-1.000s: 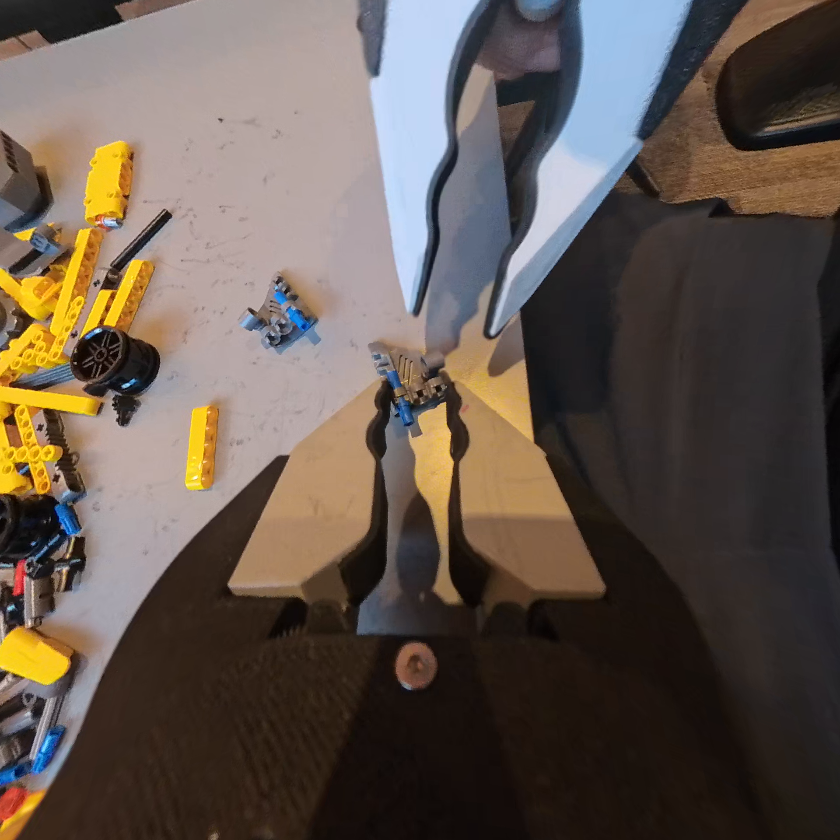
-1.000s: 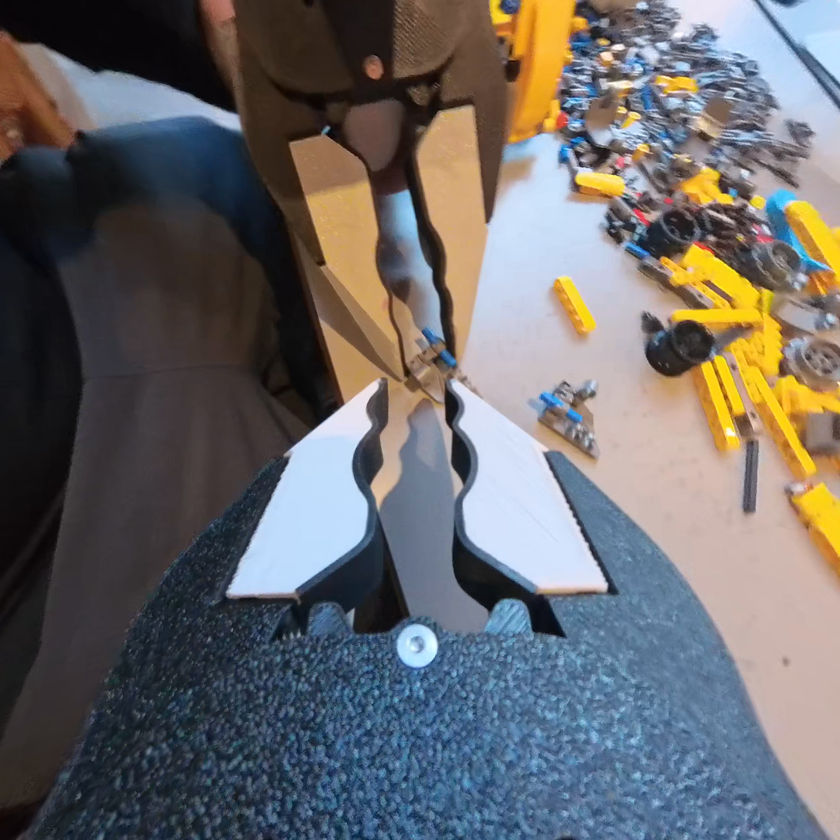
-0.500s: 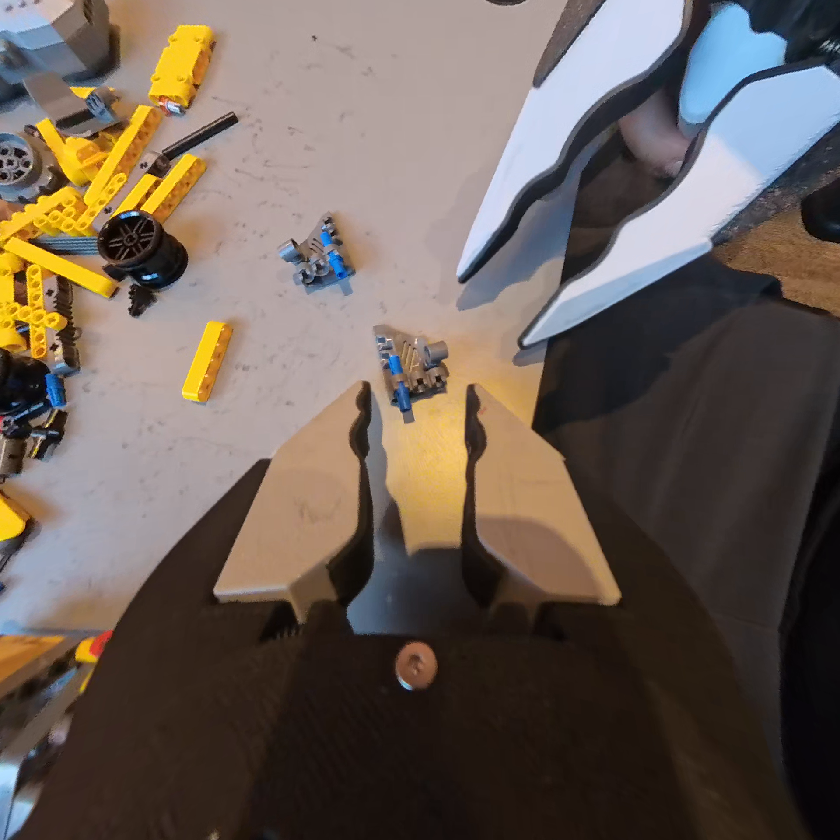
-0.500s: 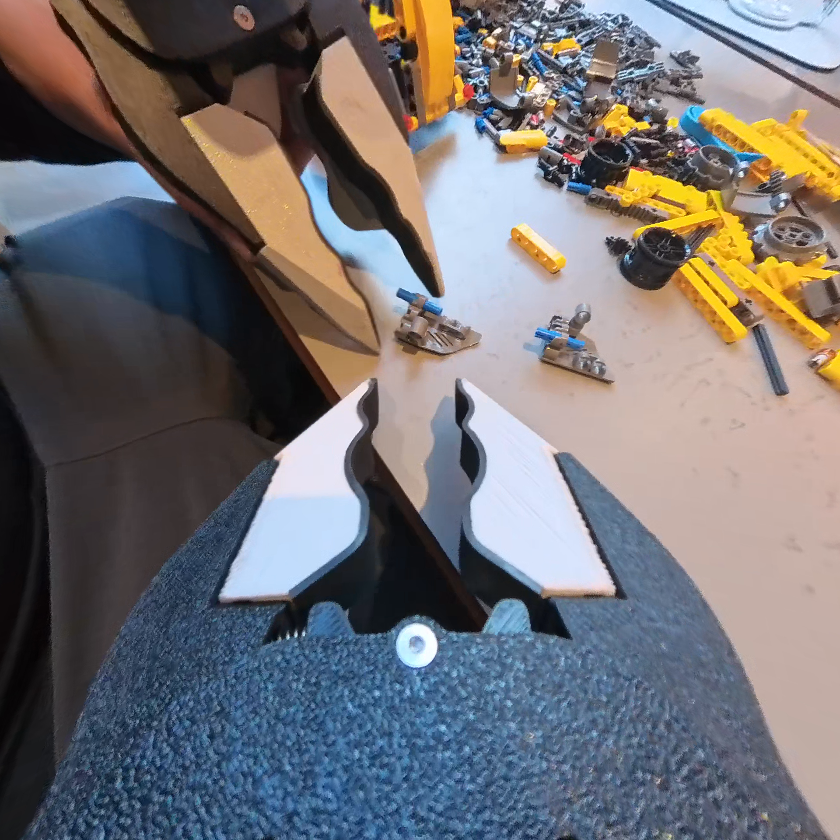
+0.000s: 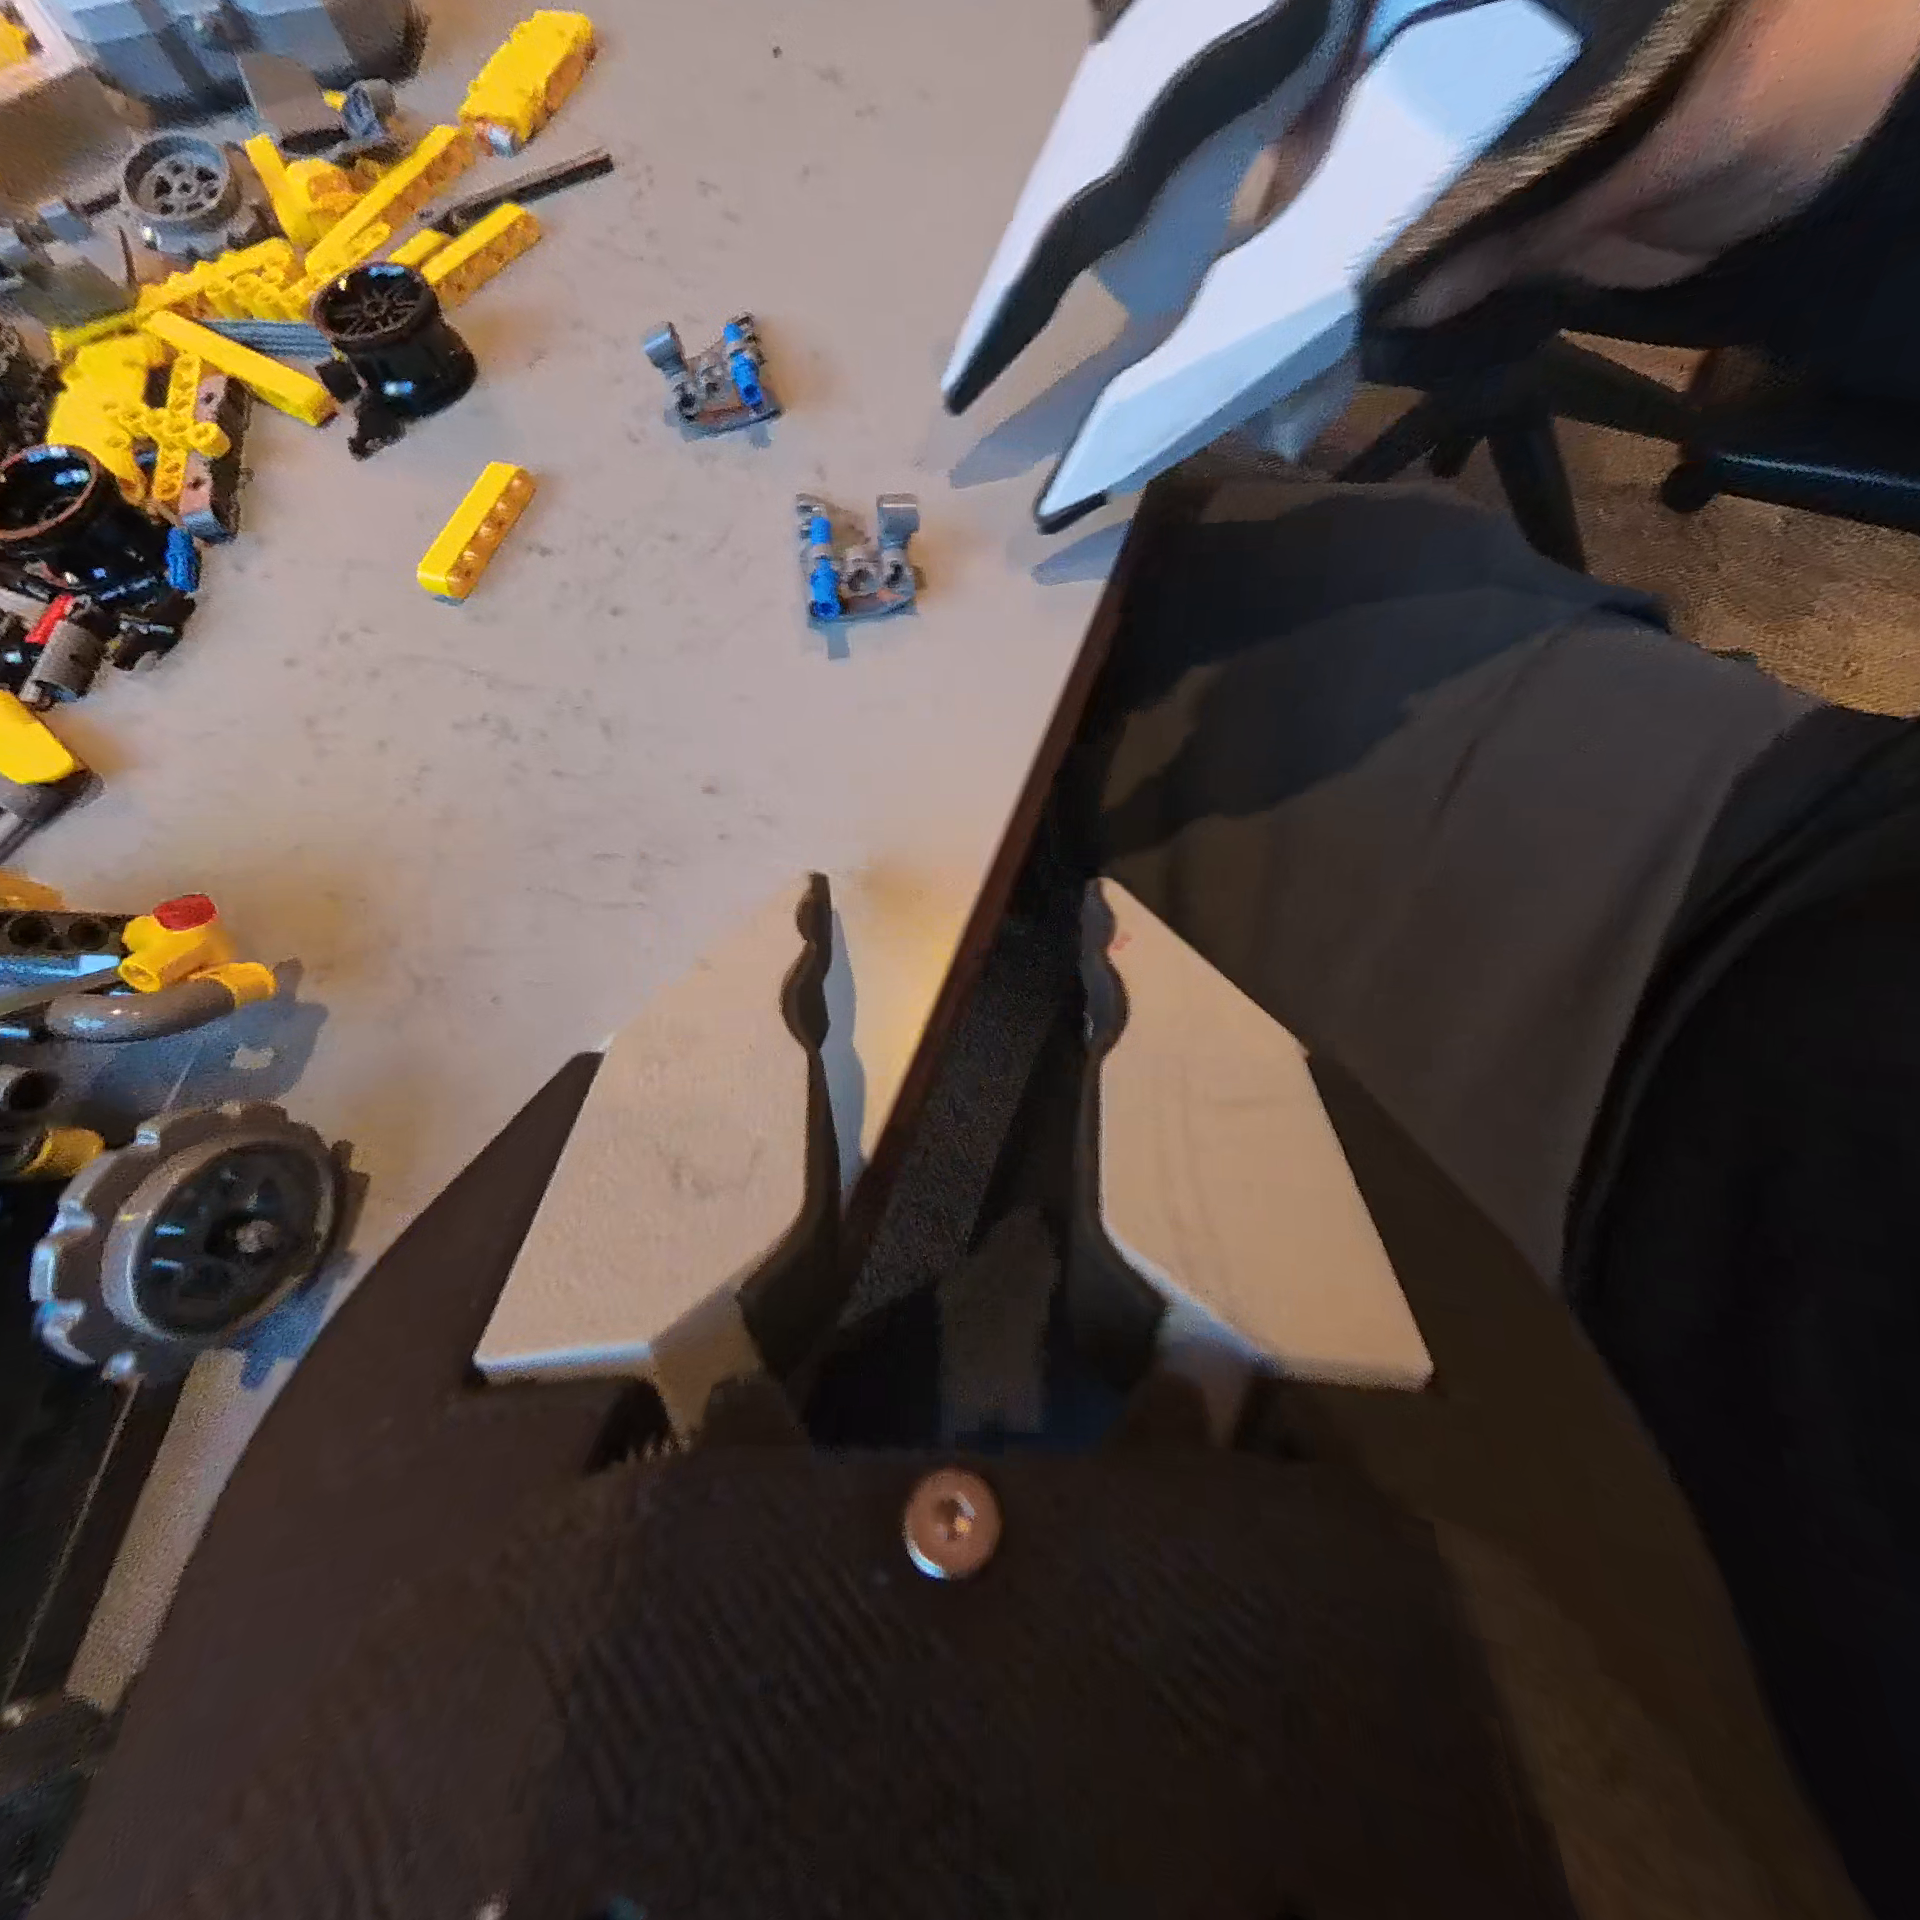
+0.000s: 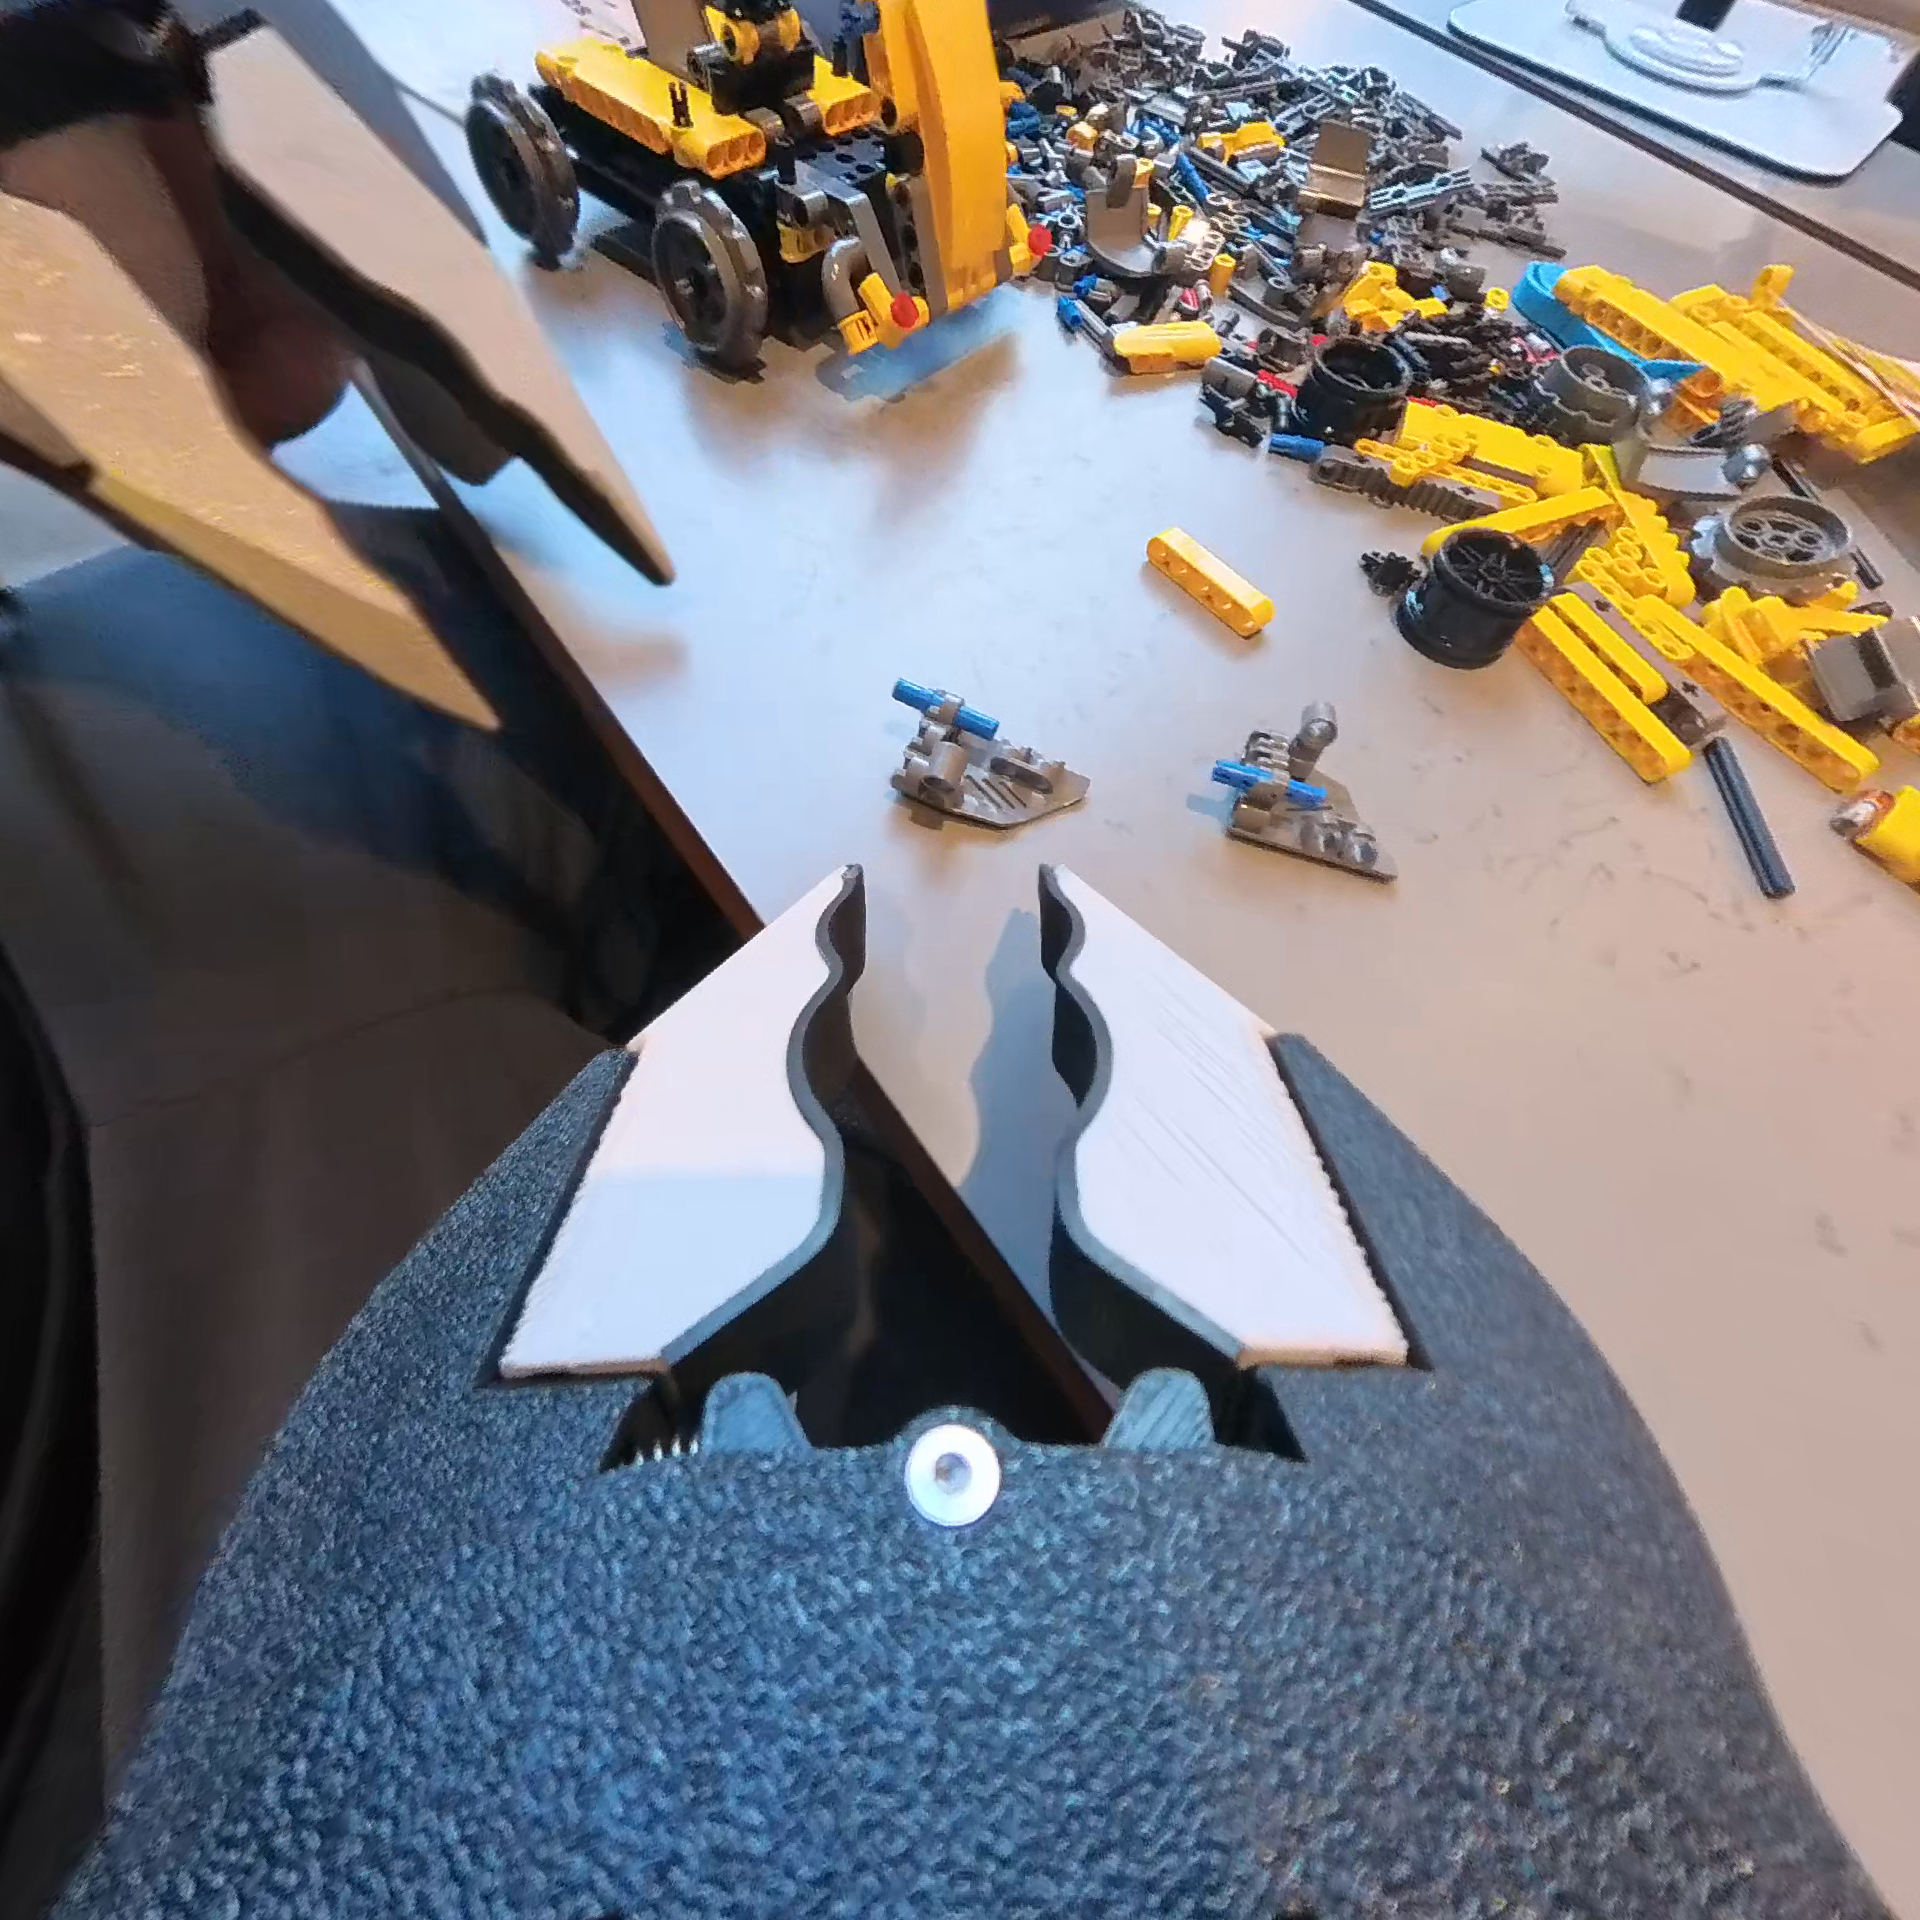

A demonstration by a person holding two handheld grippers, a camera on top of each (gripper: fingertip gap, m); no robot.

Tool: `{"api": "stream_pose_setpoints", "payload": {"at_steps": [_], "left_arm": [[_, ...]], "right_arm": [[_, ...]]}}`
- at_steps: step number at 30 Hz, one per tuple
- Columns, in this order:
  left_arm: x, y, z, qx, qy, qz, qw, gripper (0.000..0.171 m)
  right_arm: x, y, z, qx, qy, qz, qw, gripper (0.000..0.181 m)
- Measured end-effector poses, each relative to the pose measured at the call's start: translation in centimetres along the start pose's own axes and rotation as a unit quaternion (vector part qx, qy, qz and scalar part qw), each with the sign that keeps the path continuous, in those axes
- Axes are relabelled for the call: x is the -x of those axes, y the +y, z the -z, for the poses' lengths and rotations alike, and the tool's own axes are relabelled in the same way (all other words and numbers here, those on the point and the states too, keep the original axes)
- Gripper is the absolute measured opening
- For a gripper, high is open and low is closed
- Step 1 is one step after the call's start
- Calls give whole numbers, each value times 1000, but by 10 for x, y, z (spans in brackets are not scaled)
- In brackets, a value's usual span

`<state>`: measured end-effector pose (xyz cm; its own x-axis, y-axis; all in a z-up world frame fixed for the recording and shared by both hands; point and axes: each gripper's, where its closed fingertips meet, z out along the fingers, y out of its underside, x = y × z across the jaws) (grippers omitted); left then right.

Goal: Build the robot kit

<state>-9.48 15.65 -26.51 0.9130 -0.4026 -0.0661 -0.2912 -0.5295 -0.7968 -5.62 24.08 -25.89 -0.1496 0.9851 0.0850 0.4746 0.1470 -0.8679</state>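
A small grey plate assembly with blue pins lies on the table near its edge, and also shows in the right wrist view. A second, similar grey and blue assembly lies a little farther in. My left gripper is open and empty, held over the table edge well short of the near assembly. My right gripper is open and empty, its tips just short of the near assembly. Each gripper shows in the other's view: the right one and the left one.
A yellow and black wheeled model stands at the back, beside a pile of loose yellow, grey and black parts. A yellow beam and a black wheel lie apart. A person's lap is beyond the table edge. Spacing between my two grippers at the tips: around 10 cm.
My left gripper opened and let go of the near grey and blue assembly, which now rests on the table. Both grippers have drawn back from it.
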Motion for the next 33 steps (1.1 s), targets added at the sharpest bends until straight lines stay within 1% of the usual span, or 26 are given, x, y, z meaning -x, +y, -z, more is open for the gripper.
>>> {"api": "stream_pose_setpoints", "payload": {"at_steps": [3, 6, 8, 11, 14, 17, 21, 23, 25, 27, 33], "left_arm": [[-17, -3, 9, -36, 8, -19, 999, 47], [-41, -7, 15, -85, 43, -23, 995, 47], [-55, -8, 16, -103, 66, -42, 992, 46], [-62, -3, 11, -95, 74, -77, 990, 44], [-66, 2, 9, -83, 86, -83, 989, 44], [-68, 3, 9, -83, 90, -91, 988, 42], [-63, 8, 7, -74, 90, -89, 989, 41], [-62, 8, 7, -73, 93, -80, 990, 40], [-61, 8, 7, -73, 94, -77, 990, 40], [-61, 10, 6, -70, 93, -78, 990, 39], [-64, 12, 4, -65, 97, -77, 990, 39]], "right_arm": [[3, -4, -7, 2, -2, -11, 1000, 35], [5, -8, -14, 9, 0, -28, 1000, 37], [5, -6, -20, 29, 3, -34, 999, 37], [7, -10, -26, 56, -8, -32, 998, 36], [1, -13, -34, 90, -17, -16, 996, 36], [0, -13, -45, 124, -46, 11, 991, 29], [5, -23, -64, 134, -79, 52, 986, 24], [4, -29, -69, 136, -80, 71, 985, 25], [5, -33, -68, 136, -85, 86, 983, 27], [2, -35, -64, 132, -73, 90, 984, 29], [-13, -38, -34, 88, -27, 39, 995, 30]]}}
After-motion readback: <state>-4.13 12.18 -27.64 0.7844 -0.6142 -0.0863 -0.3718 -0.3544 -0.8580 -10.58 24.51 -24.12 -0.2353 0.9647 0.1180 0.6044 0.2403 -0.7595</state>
